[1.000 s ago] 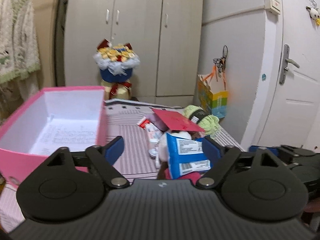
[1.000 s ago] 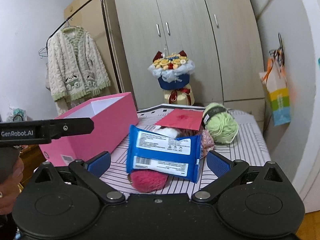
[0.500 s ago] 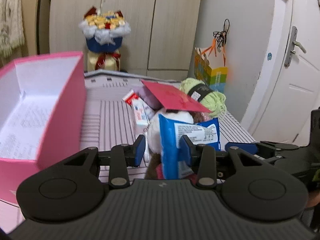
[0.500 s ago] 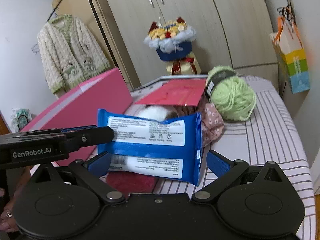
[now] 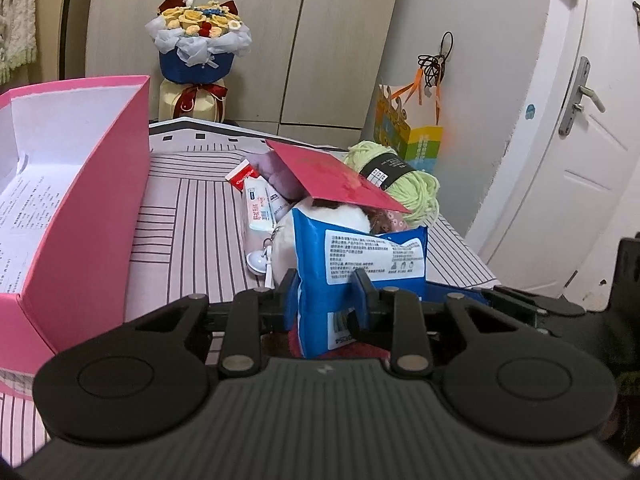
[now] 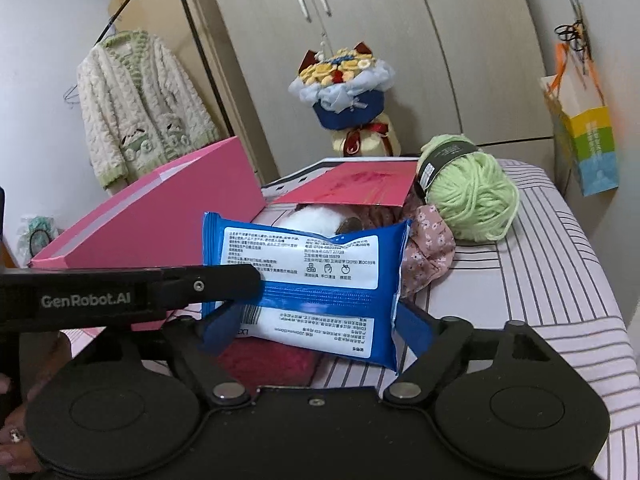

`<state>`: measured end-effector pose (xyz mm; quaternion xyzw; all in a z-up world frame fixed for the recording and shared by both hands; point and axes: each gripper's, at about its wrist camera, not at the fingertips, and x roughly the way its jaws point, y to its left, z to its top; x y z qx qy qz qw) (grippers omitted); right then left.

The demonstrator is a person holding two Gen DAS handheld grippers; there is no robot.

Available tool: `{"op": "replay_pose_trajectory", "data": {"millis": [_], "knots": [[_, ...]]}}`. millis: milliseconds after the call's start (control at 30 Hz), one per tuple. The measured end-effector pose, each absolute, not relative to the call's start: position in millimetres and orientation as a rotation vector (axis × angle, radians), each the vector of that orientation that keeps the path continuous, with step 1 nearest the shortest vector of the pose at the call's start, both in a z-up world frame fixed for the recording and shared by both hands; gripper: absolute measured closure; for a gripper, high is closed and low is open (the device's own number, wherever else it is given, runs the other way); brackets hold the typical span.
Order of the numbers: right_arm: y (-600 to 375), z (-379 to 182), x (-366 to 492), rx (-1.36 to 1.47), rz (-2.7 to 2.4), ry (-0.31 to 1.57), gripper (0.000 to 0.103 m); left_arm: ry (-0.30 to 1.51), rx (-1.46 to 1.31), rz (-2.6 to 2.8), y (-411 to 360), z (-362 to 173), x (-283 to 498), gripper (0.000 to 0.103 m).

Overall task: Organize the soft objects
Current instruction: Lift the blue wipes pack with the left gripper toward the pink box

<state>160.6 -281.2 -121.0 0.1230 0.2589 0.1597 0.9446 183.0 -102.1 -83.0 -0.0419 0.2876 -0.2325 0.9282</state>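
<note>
While the blue wet-wipe pack (image 5: 356,280) is seen from the left wrist, it stands on edge on the striped table (image 5: 188,220), and the left tool (image 5: 326,294) is clenched on its near end, the jaws having just been closing with the pack pinched between them. The grip should be kept light, since a soft pack buckles easily. The open pink box (image 5: 80,200) lies just to the left and is judged the likely destination; the pack should be lifted clear of the white plush (image 5: 336,218) and red envelope (image 5: 332,178) behind it.

From the right wrist, the right tool (image 6: 316,320) straddles the same pack (image 6: 308,276) widthwise; its jaws have just been closing, though firm contact cannot be told. The green yarn ball (image 6: 472,196) and floral cloth (image 6: 428,248) are best left undisturbed.
</note>
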Motion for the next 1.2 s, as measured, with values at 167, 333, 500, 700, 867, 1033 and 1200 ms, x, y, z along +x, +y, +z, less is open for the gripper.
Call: {"op": "replay_pose_trajectory", "data": {"millis": [167, 333, 500, 700, 867, 1033, 1200], "knots": [[-275.6, -113.3, 152.4, 0.246, 0.298, 0.508, 0.017, 0.574, -0.076, -0.476, -106.1, -76.0, 175.3, 0.076], [-269.1, -96.2, 144.6, 0.201, 0.293, 0.5, 0.015, 0.56, -0.069, -0.488, -103.9, -62.8, 165.8, 0.076], [-261.0, -82.6, 134.0, 0.201, 0.285, 0.514, 0.01, 0.587, -0.1, -0.509, -94.5, -51.5, 158.2, 0.076], [-247.0, -72.6, 114.6, 0.171, 0.283, 0.526, 0.009, 0.637, -0.154, -0.529, -75.1, -44.0, 146.8, 0.075], [-233.2, -64.2, 105.0, 0.138, 0.261, 0.582, 0.009, 0.716, -0.215, -0.555, -60.2, -40.2, 140.9, 0.076], [-219.8, -57.0, 94.6, 0.1, 0.279, 0.623, 0.009, 0.761, -0.234, -0.567, -43.4, -38.8, 133.4, 0.076], [-203.5, -51.5, 83.2, 0.072, 0.305, 0.656, 0.009, 0.776, -0.231, -0.563, -27.3, -33.8, 120.2, 0.076]]}}
